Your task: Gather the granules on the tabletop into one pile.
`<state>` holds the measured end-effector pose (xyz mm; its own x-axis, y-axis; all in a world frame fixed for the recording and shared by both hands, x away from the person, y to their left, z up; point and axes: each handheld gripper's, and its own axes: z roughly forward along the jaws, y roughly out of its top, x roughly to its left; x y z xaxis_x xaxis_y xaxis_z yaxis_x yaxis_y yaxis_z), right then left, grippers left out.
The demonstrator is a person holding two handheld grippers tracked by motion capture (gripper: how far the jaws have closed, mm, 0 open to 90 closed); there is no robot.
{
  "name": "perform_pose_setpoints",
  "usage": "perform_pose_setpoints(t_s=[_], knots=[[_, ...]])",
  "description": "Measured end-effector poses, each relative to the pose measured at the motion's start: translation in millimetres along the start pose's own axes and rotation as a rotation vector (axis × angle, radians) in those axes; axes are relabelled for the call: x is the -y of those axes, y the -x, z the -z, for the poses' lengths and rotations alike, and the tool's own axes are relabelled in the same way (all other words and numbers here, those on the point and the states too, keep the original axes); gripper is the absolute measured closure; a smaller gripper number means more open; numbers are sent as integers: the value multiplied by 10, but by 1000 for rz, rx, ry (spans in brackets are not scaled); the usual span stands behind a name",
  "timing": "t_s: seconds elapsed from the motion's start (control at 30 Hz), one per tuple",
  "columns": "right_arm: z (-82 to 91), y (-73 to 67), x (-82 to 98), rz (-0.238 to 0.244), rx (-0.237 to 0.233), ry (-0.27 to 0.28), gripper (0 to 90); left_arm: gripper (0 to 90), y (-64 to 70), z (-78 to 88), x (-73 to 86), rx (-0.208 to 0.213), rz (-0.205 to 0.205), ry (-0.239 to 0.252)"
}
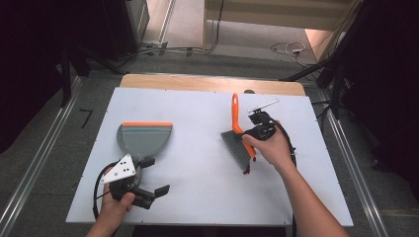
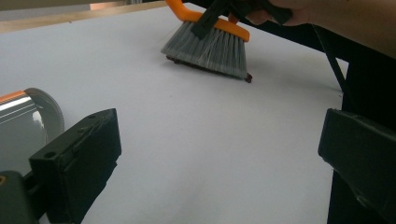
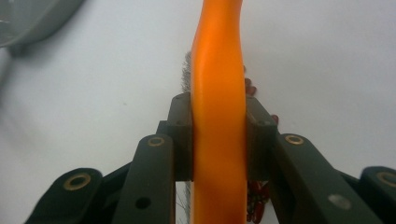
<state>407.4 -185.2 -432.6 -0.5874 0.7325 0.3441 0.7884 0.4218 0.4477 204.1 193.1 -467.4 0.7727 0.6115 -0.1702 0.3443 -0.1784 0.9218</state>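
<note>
Left gripper (image 1: 154, 177): jaws wide apart, nothing between them, low over the white table (image 1: 197, 163).
Grey plastic dustpan with orange lip (image 1: 144, 138): flat, just beyond it.
Right gripper (image 3: 219, 135): clamped on the orange-handled grey-bristled hand brush (image 1: 239, 139).
Small red bits (image 3: 256, 196): at the bristles.

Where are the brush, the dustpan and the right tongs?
brush (image 1: 236, 144): high view, on the grey bristles.
dustpan (image 1: 144, 140): high view, on the grey scoop below the orange edge.
right tongs (image 3: 218, 140): right gripper view, midway between the fingertips, which clamp the brush's orange handle.
</note>
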Motion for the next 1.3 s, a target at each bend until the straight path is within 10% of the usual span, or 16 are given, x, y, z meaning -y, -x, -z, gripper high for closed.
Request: perform_pose_setpoints(t_s=[0.17,0.63,0.93,1.3], knots=[[134,-98,-16,96,15,-10,681,2,-5,10,1,-1,7,5],[342,-401,444,589,57,-217,682,2,-2,-10,1,-2,4,-1],[153,-418,634,623,12,-292,684,2,12,-27,0,-1,8,-4],[48,-185,436,676,-25,-232,678,2,-5,-30,8,-2,12,-6]])
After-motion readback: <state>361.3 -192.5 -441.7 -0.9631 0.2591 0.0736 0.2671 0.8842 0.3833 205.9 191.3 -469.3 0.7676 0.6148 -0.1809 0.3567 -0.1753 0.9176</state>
